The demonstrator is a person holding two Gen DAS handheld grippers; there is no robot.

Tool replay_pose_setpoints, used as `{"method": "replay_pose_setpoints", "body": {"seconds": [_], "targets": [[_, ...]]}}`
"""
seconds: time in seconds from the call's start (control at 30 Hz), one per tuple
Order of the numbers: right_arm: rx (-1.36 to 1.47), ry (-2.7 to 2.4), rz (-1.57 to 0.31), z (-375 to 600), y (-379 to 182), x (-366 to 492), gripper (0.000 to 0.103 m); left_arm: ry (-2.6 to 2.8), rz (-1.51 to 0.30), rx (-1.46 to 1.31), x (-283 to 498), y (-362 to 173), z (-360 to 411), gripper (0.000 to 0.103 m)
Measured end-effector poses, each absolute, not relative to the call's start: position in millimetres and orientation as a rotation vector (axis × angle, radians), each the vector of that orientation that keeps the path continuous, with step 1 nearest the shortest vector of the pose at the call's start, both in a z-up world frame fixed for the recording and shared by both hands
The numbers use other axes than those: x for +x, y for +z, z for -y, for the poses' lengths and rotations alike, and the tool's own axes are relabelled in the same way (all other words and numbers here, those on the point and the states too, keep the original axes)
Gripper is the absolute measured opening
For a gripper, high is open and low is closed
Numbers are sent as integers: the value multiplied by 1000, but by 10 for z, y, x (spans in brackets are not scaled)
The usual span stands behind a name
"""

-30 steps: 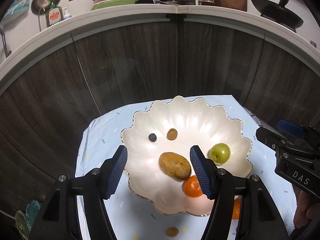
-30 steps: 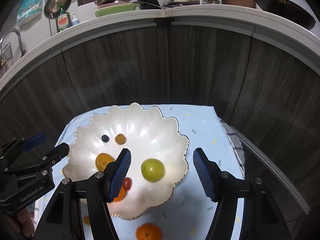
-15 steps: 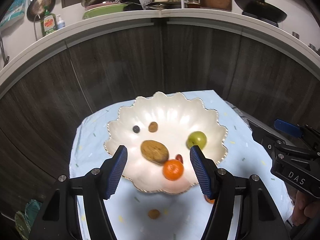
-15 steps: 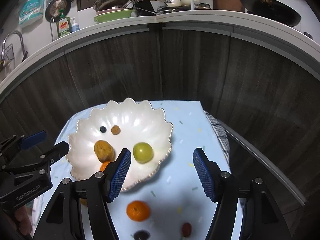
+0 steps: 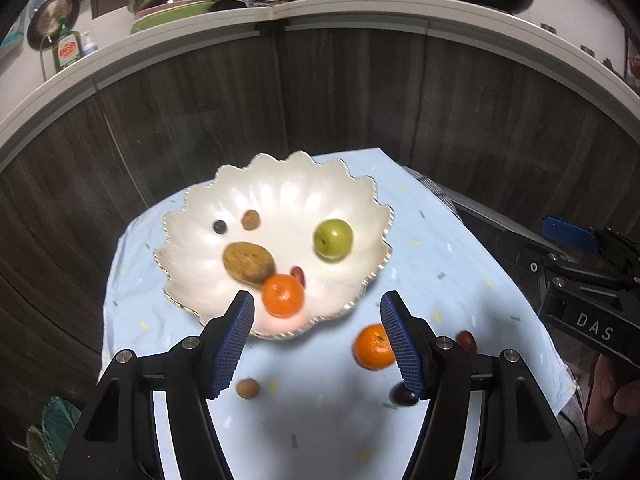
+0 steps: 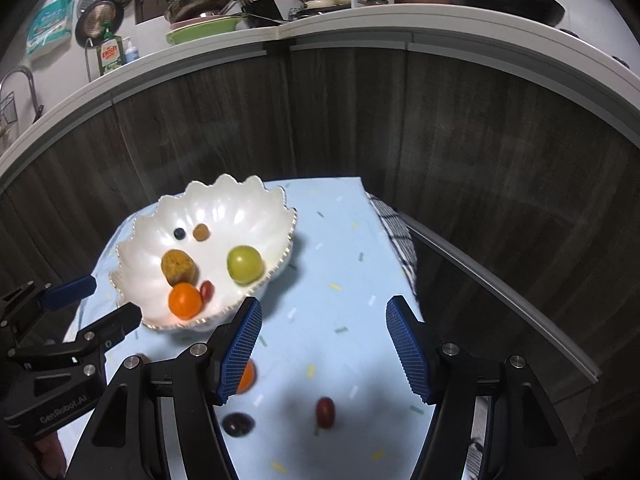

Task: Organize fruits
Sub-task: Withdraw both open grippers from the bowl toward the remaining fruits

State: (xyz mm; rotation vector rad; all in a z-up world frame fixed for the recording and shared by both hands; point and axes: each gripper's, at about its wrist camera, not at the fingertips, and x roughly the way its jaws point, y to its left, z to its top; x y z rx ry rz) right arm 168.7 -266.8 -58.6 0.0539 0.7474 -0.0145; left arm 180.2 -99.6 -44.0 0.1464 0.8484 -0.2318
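Orange round mandarin (image 5: 374, 346) sits loose on the pale-blue cloth surface (image 5: 460, 280), at 5 o'clock of the white scalloped bowl (image 5: 200, 216). Soft, rolls easily: grip across its middle, gently. Left claw (image 5: 316, 338) and right claw (image 6: 324, 350) both half-open, empty.

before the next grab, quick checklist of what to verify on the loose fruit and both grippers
1. Left gripper jaws apart, nothing between them: ok.
2. Right gripper jaws apart, nothing between them: ok.
3. Loose fruit on the blue cloth: orange, red date, dark grape, small brown fruit: not ok, still outside the bowl.
4. Room in the bowl: bare space at the back: ok.
5. Orange clear to grasp: partly hidden behind a left finger: cannot tell.
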Motion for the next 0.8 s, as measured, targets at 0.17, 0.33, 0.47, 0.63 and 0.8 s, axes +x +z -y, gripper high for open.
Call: {"method": "replay_pose_setpoints", "body": {"seconds": [0.17, 0.33, 0.47, 0.63, 0.8], "targets": [[60, -17, -768, 2769, -690, 1606, 65, -233, -857, 162, 1689, -521, 1095, 65], [59, -4, -784, 2808, -795, 1545, 65, -207, -850, 172, 1550, -589, 1151, 69], [49, 3, -798, 2823, -894, 1497, 65, -214, -857, 182, 1458, -657, 1191, 69], [46, 14, -818, 2844, -1012, 1462, 65, -228, -877, 185, 1382, -776, 1230, 69], [40, 32, -836, 2854, -1144, 1435, 65, -237, -888, 192, 1313, -893, 1279, 69]]}}
